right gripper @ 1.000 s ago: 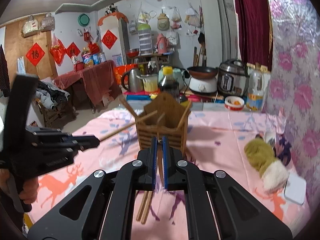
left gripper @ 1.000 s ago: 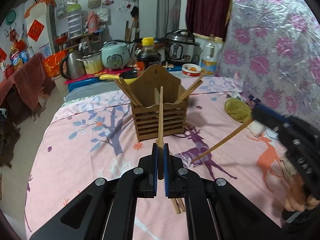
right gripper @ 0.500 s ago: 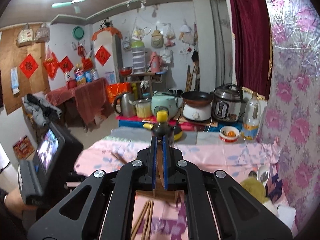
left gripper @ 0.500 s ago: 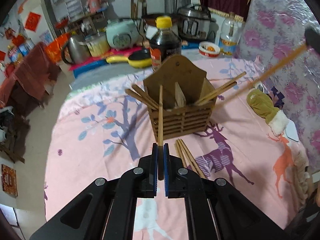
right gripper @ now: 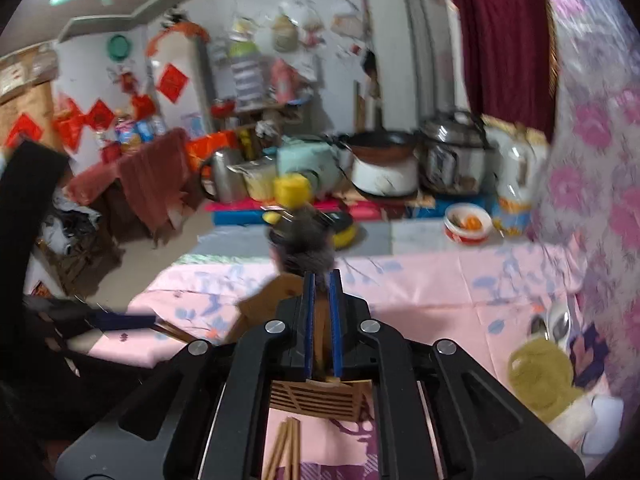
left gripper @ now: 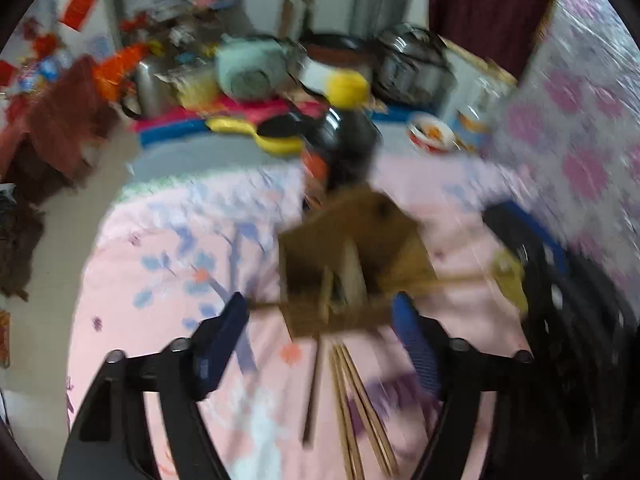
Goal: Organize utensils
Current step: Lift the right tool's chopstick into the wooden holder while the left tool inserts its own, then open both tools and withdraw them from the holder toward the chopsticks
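Slatted wooden holder (left gripper: 352,276), bare wood chopsticks (left gripper: 356,412), matt printed pink tablecloth (left gripper: 168,280)

Wooden holder (left gripper: 352,268) blocks ahead; pink cloth (left gripper: 168,280) leftward seems open, though blurred.

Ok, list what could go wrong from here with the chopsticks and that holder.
1. The left tongs are opening above the wooden holder; whether the released chopstick drops into a compartment is too blurred to tell, so it may miss onto the loose chopsticks on the cloth.
2. The right tongs sit just above the same holder, beside the left ones, so they could collide.
3. A dark bottle stands right behind the holder; a nudge could topple it.
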`<state>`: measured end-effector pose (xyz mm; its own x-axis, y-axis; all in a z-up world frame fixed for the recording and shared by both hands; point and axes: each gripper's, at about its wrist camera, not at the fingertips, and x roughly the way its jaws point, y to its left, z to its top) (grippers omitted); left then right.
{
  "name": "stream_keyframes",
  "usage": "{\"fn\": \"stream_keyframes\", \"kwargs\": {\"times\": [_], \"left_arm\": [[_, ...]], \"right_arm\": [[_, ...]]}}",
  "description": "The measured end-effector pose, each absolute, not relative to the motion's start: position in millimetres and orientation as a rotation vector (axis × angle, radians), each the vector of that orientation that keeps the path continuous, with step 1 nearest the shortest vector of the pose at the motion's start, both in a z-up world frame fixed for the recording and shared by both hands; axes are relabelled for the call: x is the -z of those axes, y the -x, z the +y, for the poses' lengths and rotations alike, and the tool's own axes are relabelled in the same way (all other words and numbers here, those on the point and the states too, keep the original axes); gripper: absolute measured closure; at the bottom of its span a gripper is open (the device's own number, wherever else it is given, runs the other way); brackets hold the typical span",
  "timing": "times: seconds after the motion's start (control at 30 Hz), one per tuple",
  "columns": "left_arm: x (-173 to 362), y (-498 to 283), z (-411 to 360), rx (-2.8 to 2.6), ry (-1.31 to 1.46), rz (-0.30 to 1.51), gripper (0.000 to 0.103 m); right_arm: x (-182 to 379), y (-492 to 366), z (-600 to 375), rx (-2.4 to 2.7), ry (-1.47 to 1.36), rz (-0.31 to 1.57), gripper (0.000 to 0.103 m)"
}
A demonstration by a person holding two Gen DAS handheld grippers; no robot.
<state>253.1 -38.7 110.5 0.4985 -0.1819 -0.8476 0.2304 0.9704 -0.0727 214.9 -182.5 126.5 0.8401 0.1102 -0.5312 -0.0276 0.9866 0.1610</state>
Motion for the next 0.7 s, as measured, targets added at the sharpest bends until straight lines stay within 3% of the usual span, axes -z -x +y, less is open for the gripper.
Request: {"fn": "stream_keyframes", "kwargs": {"times": [0.13,0.2,0.27,0.33,0.57,0.7], "left_arm": [[-117.1,-245.2,-21.2,0.251,0.047,0.953,0.021],[-124.5,-234.4,-10.2,0.232,0.069,0.903,0.016],[-133.4,-217.6,4.1,0.205,0.093,0.840,0.010],[-136.1,-197.9,19.0,0.228,0.144,0.810,0.010],[-112.1,-149.5,32.9,0.199,0.014,0.797,0.010],[-82.6,-155.3,31.9,0.205,-0.013,0.887,0.010]], "right_arm": [[-126.6,-192.2,-210.1,-0.095,-0.225,0.521,0.089],[-132.3,-174.4,-220.1,-0.079,-0.223,0.470,0.083],[-133.5,-152.4,-230.9,-0.065,-0.226,0.429,0.069],[-128.8,-134.9,-234.5,-0.062,-0.235,0.419,0.063],[-92.5,-96.6,-243.7,-0.050,-0.211,0.450,0.060],[-76.4,-98.1,-248.1,-0.049,-0.230,0.497,0.059]]}}
